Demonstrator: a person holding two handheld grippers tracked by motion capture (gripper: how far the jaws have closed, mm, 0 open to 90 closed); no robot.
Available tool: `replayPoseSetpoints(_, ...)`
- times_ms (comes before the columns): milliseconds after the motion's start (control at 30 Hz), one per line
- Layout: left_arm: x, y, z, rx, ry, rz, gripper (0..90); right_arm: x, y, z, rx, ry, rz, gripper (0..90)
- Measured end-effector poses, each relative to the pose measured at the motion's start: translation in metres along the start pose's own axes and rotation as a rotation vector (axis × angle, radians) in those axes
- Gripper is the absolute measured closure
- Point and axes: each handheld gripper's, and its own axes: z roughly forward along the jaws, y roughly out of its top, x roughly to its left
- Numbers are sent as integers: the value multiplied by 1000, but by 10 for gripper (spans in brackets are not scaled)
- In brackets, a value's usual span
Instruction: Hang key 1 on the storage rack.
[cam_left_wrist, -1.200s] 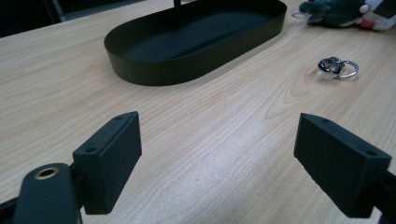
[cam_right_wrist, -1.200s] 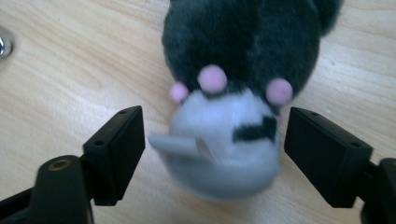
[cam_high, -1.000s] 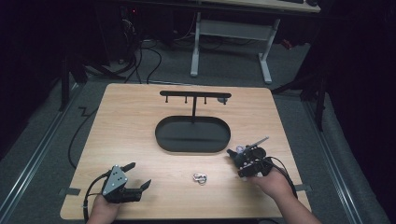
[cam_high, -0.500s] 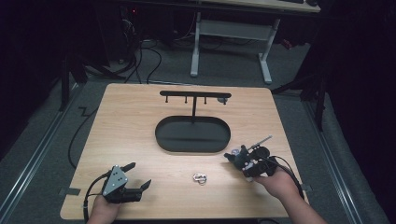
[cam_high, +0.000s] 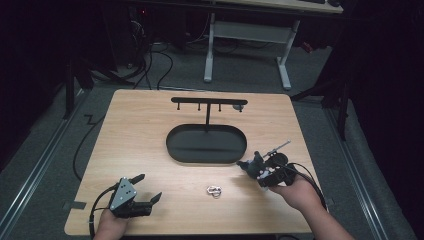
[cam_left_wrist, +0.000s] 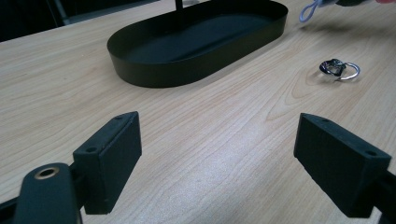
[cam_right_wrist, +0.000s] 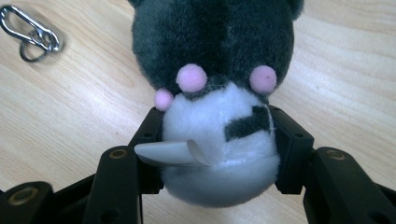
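Since the earlier frames, the right gripper (cam_high: 250, 167) has lifted a little off the table (cam_high: 145, 135) at the lower right of the high view, carrying the plush toy (cam_right_wrist: 215, 93), and its jaws have just been closing on that toy. In the right gripper view the two black jaws press into the toy's white lower part from both sides, while the dark grey upper part with three pink pompoms sticks out beyond them; a small white tag curls from the white part over the left jaw. Bare wood lies under the toy.

At the lower left of the high view, the left gripper (cam_high: 147, 189) rests low near the table's front edge, held by the person's hand. Its jaws stand spread wide with nothing between them, and the left gripper view shows open wood grain across the gap.

A small metal clip with a ring (cam_high: 214, 191) lies flat on the table at lower centre of the high view, between the two grippers and apart from both. In the right gripper view it sits at the upper left corner, clear of the toy.

A black oval tray (cam_high: 176, 150) occupies the middle of the table, with a thin post rising from it to a horizontal hook bar (cam_high: 207, 101). The right gripper is just beside the tray's lower right rim, not touching it. Wide bare wood remains left of the tray and along the front edge.
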Motion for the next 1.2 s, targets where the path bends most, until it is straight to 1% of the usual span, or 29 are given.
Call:
replayPoseSetpoints(133,0,0,0,0,0,-1,158,1,5,-3,-13,11,-2,481)
replayPoseSetpoints(233,0,0,0,0,0,1,158,2,7,-4,-6,9,-5,483)
replayPoseSetpoints(367,0,0,0,0,-1,1,158,2,11,-8,-13,18,-4,486)
replayPoseSetpoints(600,-1,0,1,-2,0,5,158,1,19,-23,-27,16,-3,488)
replayPoseSetpoints(633,-1,0,1,-3,0,7,158,1,21,-27,-32,28,2,488)
replayPoseSetpoints(700,-1,0,0,0,-2,11,158,0,23,-29,-35,28,-4,488)
replayPoseSetpoints(833,-1,0,0,-1,-2,9,159,0,31,-39,-36,26,-3,488)
replayPoseSetpoints(1067,-1,0,1,-1,-3,9,159,1,41,-51,-24,22,-4,488)
replayPoseSetpoints(1100,-1,0,1,0,-3,10,158,1,44,-53,-22,22,-13,488)
replayPoseSetpoints(1133,-1,0,1,0,-4,10,159,2,46,-55,-17,21,-10,488)
replayPoseSetpoints(1200,-1,0,1,0,-4,10,159,2,50,-58,-24,24,-22,488)
